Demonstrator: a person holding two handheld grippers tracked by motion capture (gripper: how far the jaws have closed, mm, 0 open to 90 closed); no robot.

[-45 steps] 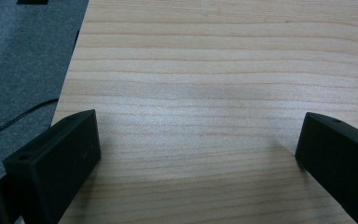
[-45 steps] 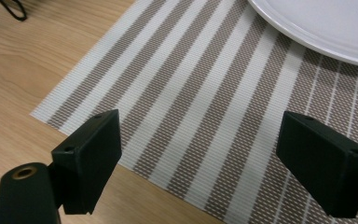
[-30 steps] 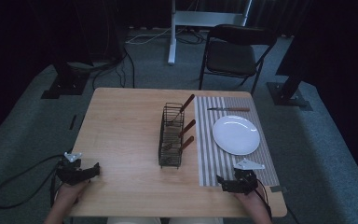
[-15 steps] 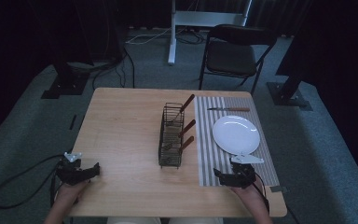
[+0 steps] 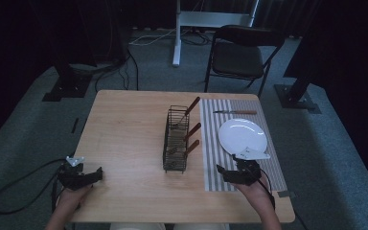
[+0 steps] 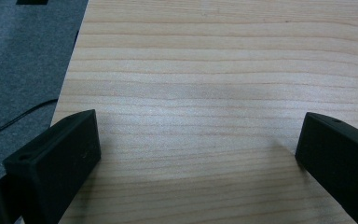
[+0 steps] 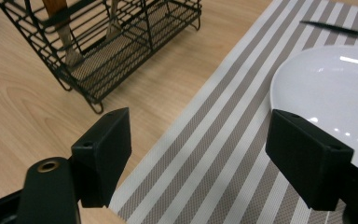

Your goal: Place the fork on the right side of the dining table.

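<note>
A black wire basket [image 5: 176,143] stands mid-table with three wooden-handled utensils [image 5: 192,130] leaning in it. To its right lies a striped placemat [image 5: 211,143] bearing a white plate [image 5: 242,135] and a knife [image 5: 235,112] at the far end. My right gripper [image 5: 224,173] hovers over the mat's near end, open; its jaws have just been closing a little with nothing between them. In the right gripper view, my right gripper [image 7: 198,140] frames the mat [image 7: 223,116], with the basket [image 7: 121,42] left and the plate [image 7: 335,88] right. My left gripper [image 5: 97,175] rests open at the near-left table edge; my left gripper [image 6: 198,149] spans bare wood.
The wooden table [image 5: 129,129] has bare surface to the left of the basket. A black chair [image 5: 237,55] stands behind the table on grey carpet. A cable [image 5: 19,182] trails from the left gripper across the floor.
My right gripper has lifted and shifted a little farther over the placemat's near end. The left gripper and everything on the table have stayed put.
</note>
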